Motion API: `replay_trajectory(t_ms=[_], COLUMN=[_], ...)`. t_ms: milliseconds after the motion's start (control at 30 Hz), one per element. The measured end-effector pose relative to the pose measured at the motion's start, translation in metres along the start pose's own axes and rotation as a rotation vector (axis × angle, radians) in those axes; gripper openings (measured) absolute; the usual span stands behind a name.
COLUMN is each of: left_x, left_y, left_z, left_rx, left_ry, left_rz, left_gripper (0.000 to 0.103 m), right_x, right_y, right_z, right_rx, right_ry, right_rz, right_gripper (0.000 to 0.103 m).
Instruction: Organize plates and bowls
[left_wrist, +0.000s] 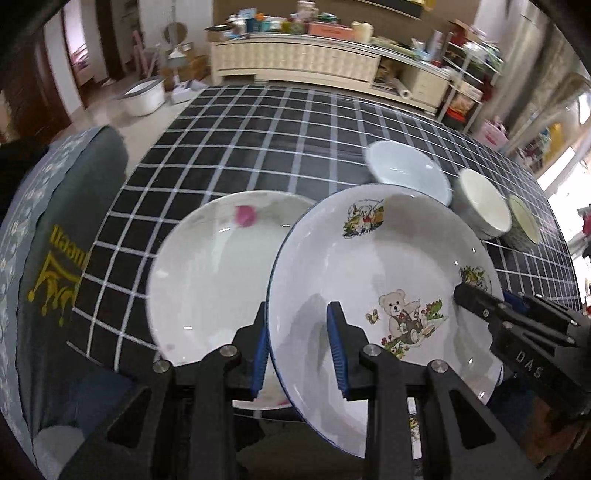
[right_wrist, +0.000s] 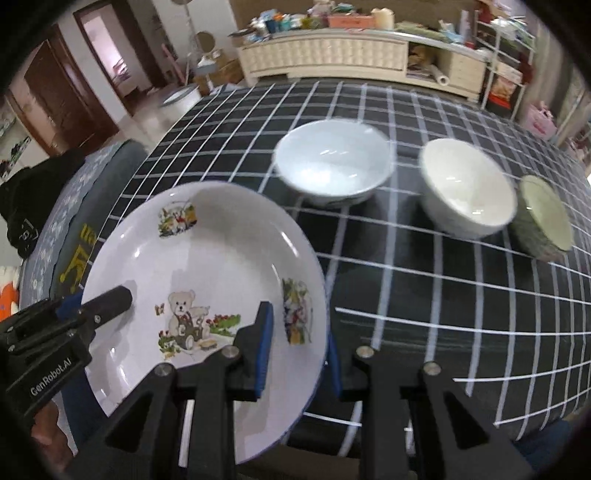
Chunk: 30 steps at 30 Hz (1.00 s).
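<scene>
A teddy-bear plate (left_wrist: 388, 258) (right_wrist: 207, 258) with a blue rim hangs tilted above the black checked table (left_wrist: 240, 129) (right_wrist: 443, 295), held from two sides. My left gripper (left_wrist: 299, 354) is shut on its left rim, and appears as a black finger (right_wrist: 110, 299) in the right wrist view. My right gripper (right_wrist: 299, 354) is shut on the opposite rim, its tip (left_wrist: 476, 299) showing in the left wrist view. Partly behind the held plate, a white plate with a pink flower (left_wrist: 221, 277) lies on the cloth.
Three bowls stand in a row further back: pale blue (left_wrist: 406, 170) (right_wrist: 332, 158), white (left_wrist: 480, 203) (right_wrist: 465, 188), green-patterned (left_wrist: 522, 221) (right_wrist: 543, 214). A dark cushion with a yellow print (left_wrist: 55, 277) sits by the table's left edge. A cluttered sideboard (left_wrist: 295, 59) stands behind.
</scene>
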<state>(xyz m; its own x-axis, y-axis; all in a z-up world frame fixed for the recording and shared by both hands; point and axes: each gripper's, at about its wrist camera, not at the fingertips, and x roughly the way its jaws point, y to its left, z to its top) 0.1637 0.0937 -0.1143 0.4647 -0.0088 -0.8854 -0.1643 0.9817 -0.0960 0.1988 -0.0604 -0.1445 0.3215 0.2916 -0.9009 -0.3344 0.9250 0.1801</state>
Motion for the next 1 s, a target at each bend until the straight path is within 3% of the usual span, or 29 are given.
replay_trajectory(t_ms=[400, 1000], left_x=[0.009, 0.036], left_y=[0.059, 0.079], left_z=[-0.009, 0.004], left_rx=[-0.092, -0.104], left_ry=[0.034, 0.06], left_rz=[0.033, 0.034], left_gripper=[0.027, 0.027], right_x=[0.025, 0.05], right_y=[0.051, 0.064], right_z=[0.015, 0.023], right_rx=[-0.088, -0.12], right_ry=[0.027, 0.065], right_rz=[-0.01, -0.037], right_gripper=[0.031, 0.031])
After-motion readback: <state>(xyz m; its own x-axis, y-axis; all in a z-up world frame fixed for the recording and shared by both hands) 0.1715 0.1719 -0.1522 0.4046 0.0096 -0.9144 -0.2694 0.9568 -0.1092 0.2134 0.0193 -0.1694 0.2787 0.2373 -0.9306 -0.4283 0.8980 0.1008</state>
